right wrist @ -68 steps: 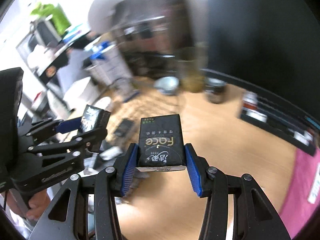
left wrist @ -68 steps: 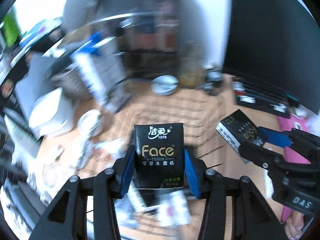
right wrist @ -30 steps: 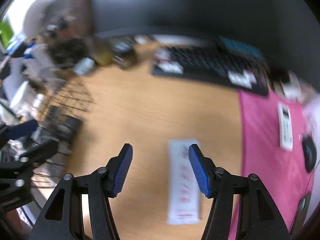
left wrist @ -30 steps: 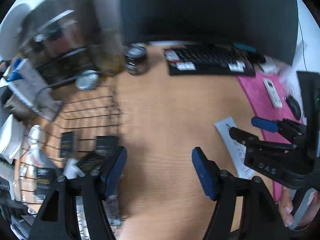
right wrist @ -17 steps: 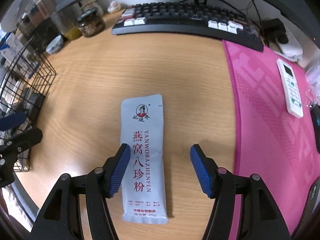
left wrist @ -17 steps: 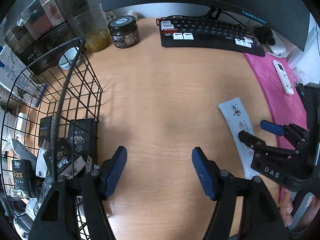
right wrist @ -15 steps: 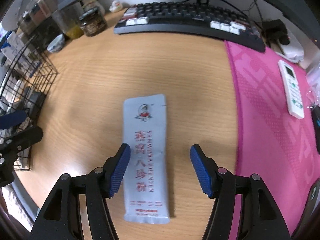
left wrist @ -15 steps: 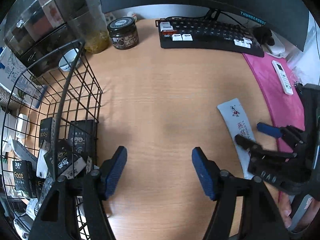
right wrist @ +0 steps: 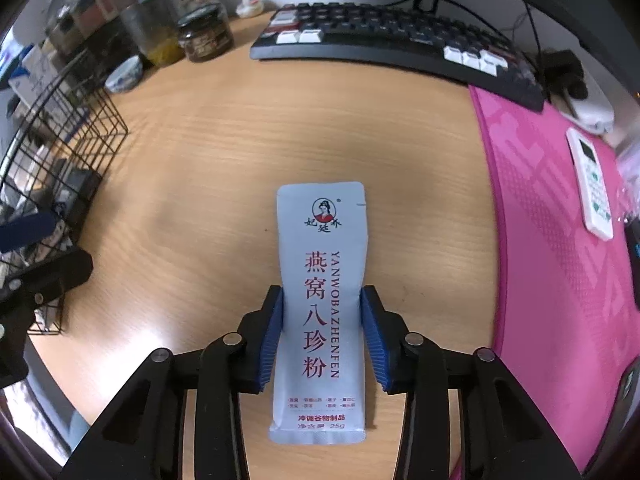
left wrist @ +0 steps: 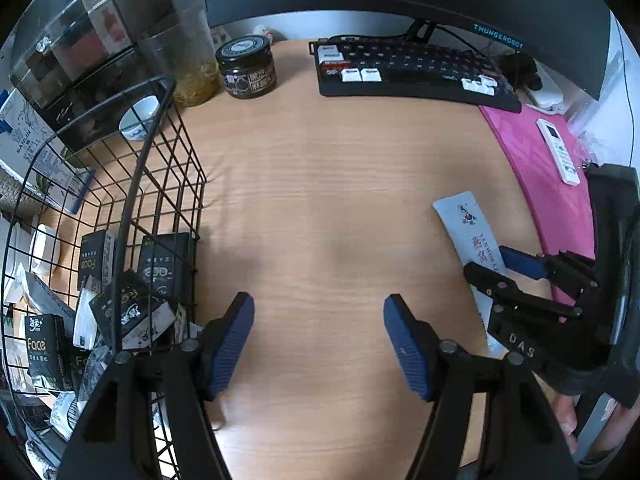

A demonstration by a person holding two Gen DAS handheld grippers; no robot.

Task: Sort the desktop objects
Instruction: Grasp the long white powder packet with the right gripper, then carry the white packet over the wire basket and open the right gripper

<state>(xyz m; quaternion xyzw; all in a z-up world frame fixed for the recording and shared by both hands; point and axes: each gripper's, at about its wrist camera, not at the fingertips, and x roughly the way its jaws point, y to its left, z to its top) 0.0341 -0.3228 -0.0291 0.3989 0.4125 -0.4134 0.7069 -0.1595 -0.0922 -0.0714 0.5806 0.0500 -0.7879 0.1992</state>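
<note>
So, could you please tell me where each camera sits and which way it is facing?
Left wrist: on the left claw, angled steeply down at the desk and wire basket; its open blue pads show, plus the right claw and fingers at right.
Right wrist: on the right claw, angled down at the white sachet, which its jaws have just closed around; left claw at left edge.
Shared: sachet, keyboard, jar, basket, pink mat.

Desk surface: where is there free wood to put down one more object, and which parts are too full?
The widest bare wood lies mid-desk, bordered by the wire basket, the keyboard, the white sachet and the pink mat. Another patch lies between the open left tongs. The basket is crowded with black tissue packs; jars crowd the back-left corner.
</note>
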